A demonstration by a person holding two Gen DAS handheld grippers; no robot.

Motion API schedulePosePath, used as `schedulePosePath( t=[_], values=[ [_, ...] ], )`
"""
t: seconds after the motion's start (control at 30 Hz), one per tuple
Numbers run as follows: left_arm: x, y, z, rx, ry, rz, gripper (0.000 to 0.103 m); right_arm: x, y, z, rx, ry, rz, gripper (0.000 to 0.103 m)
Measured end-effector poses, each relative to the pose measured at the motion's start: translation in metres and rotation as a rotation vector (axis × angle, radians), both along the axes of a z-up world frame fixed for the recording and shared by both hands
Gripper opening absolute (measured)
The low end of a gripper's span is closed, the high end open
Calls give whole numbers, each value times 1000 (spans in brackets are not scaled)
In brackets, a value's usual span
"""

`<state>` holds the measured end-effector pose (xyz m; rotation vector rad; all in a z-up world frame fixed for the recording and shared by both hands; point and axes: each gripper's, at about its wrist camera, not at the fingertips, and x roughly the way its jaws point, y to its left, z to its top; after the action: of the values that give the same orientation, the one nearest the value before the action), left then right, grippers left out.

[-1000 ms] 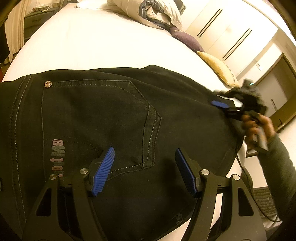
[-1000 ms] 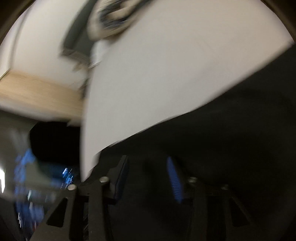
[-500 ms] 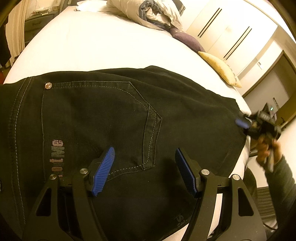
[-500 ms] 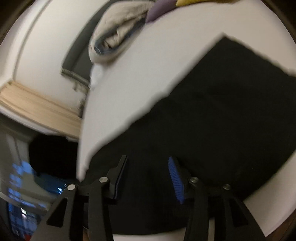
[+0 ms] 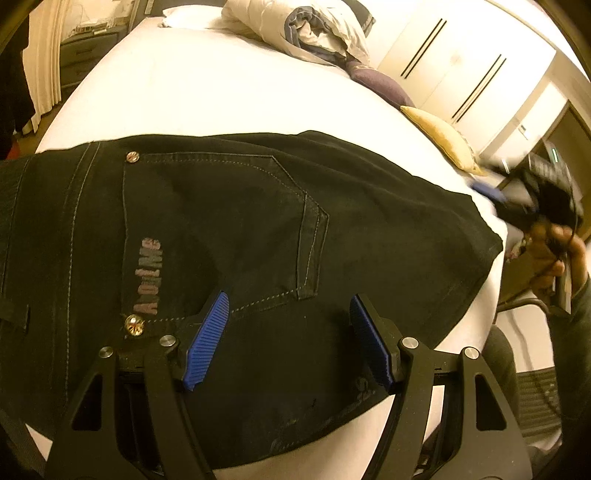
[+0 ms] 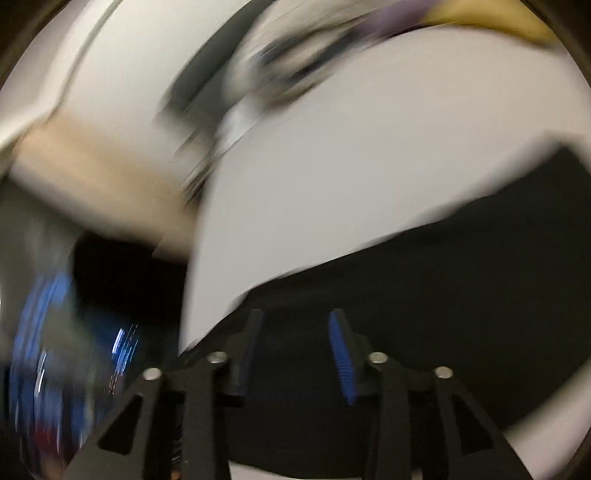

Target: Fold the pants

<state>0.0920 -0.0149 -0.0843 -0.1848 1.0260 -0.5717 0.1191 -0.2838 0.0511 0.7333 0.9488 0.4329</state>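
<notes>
Black jeans (image 5: pixel 258 229) lie folded flat on the white bed (image 5: pixel 207 85), back pocket up, with a grey logo near the waistband. My left gripper (image 5: pixel 288 314) is open and empty, hovering over the lower edge of the pocket. My right gripper (image 6: pixel 295 332) is open and empty above the jeans (image 6: pixel 424 295); its view is blurred by motion. In the left wrist view the right gripper (image 5: pixel 517 199) is held in a hand just past the jeans' right edge.
A rumpled duvet (image 5: pixel 303 29), a purple pillow (image 5: pixel 384 81) and a yellow pillow (image 5: pixel 439 136) lie at the bed's far side. White wardrobe doors (image 5: pixel 461 70) stand behind. A dark chair (image 5: pixel 524 384) is at the bed's right edge.
My right gripper let go of the jeans' right edge and drew back off the bed, swinging as it went. My left gripper stayed in place, open.
</notes>
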Motion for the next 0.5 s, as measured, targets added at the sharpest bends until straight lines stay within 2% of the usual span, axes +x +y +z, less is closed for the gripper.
schedulePosePath(
  t=[0.1,0.17,0.2,0.23,0.3,0.33,0.37,0.4,0.47,0.5],
  values=[
    [-1,13,-3,-61,31,24,67,42,94,-35,26,66,193,45],
    [-3,21,-6,-99,48,22,67,66,125,-58,28,129,240,45],
    [-4,24,-7,-107,50,19,67,97,135,-64,9,157,243,45],
    [-5,26,-8,-113,53,19,67,110,132,-81,-41,186,205,36],
    [-5,30,-9,-126,59,21,66,124,99,-107,34,237,88,0],
    [-5,31,-9,-131,58,17,66,123,77,-112,89,227,5,0],
    [-4,30,-10,-130,55,14,66,115,47,-110,101,218,-131,0],
    [-3,28,-9,-126,50,11,66,95,13,-100,26,204,-285,0],
    [-3,25,-8,-114,44,10,66,68,-14,-84,-39,192,-364,5],
    [-4,24,-8,-107,41,11,66,49,-21,-73,-22,178,-345,14]
  ],
)
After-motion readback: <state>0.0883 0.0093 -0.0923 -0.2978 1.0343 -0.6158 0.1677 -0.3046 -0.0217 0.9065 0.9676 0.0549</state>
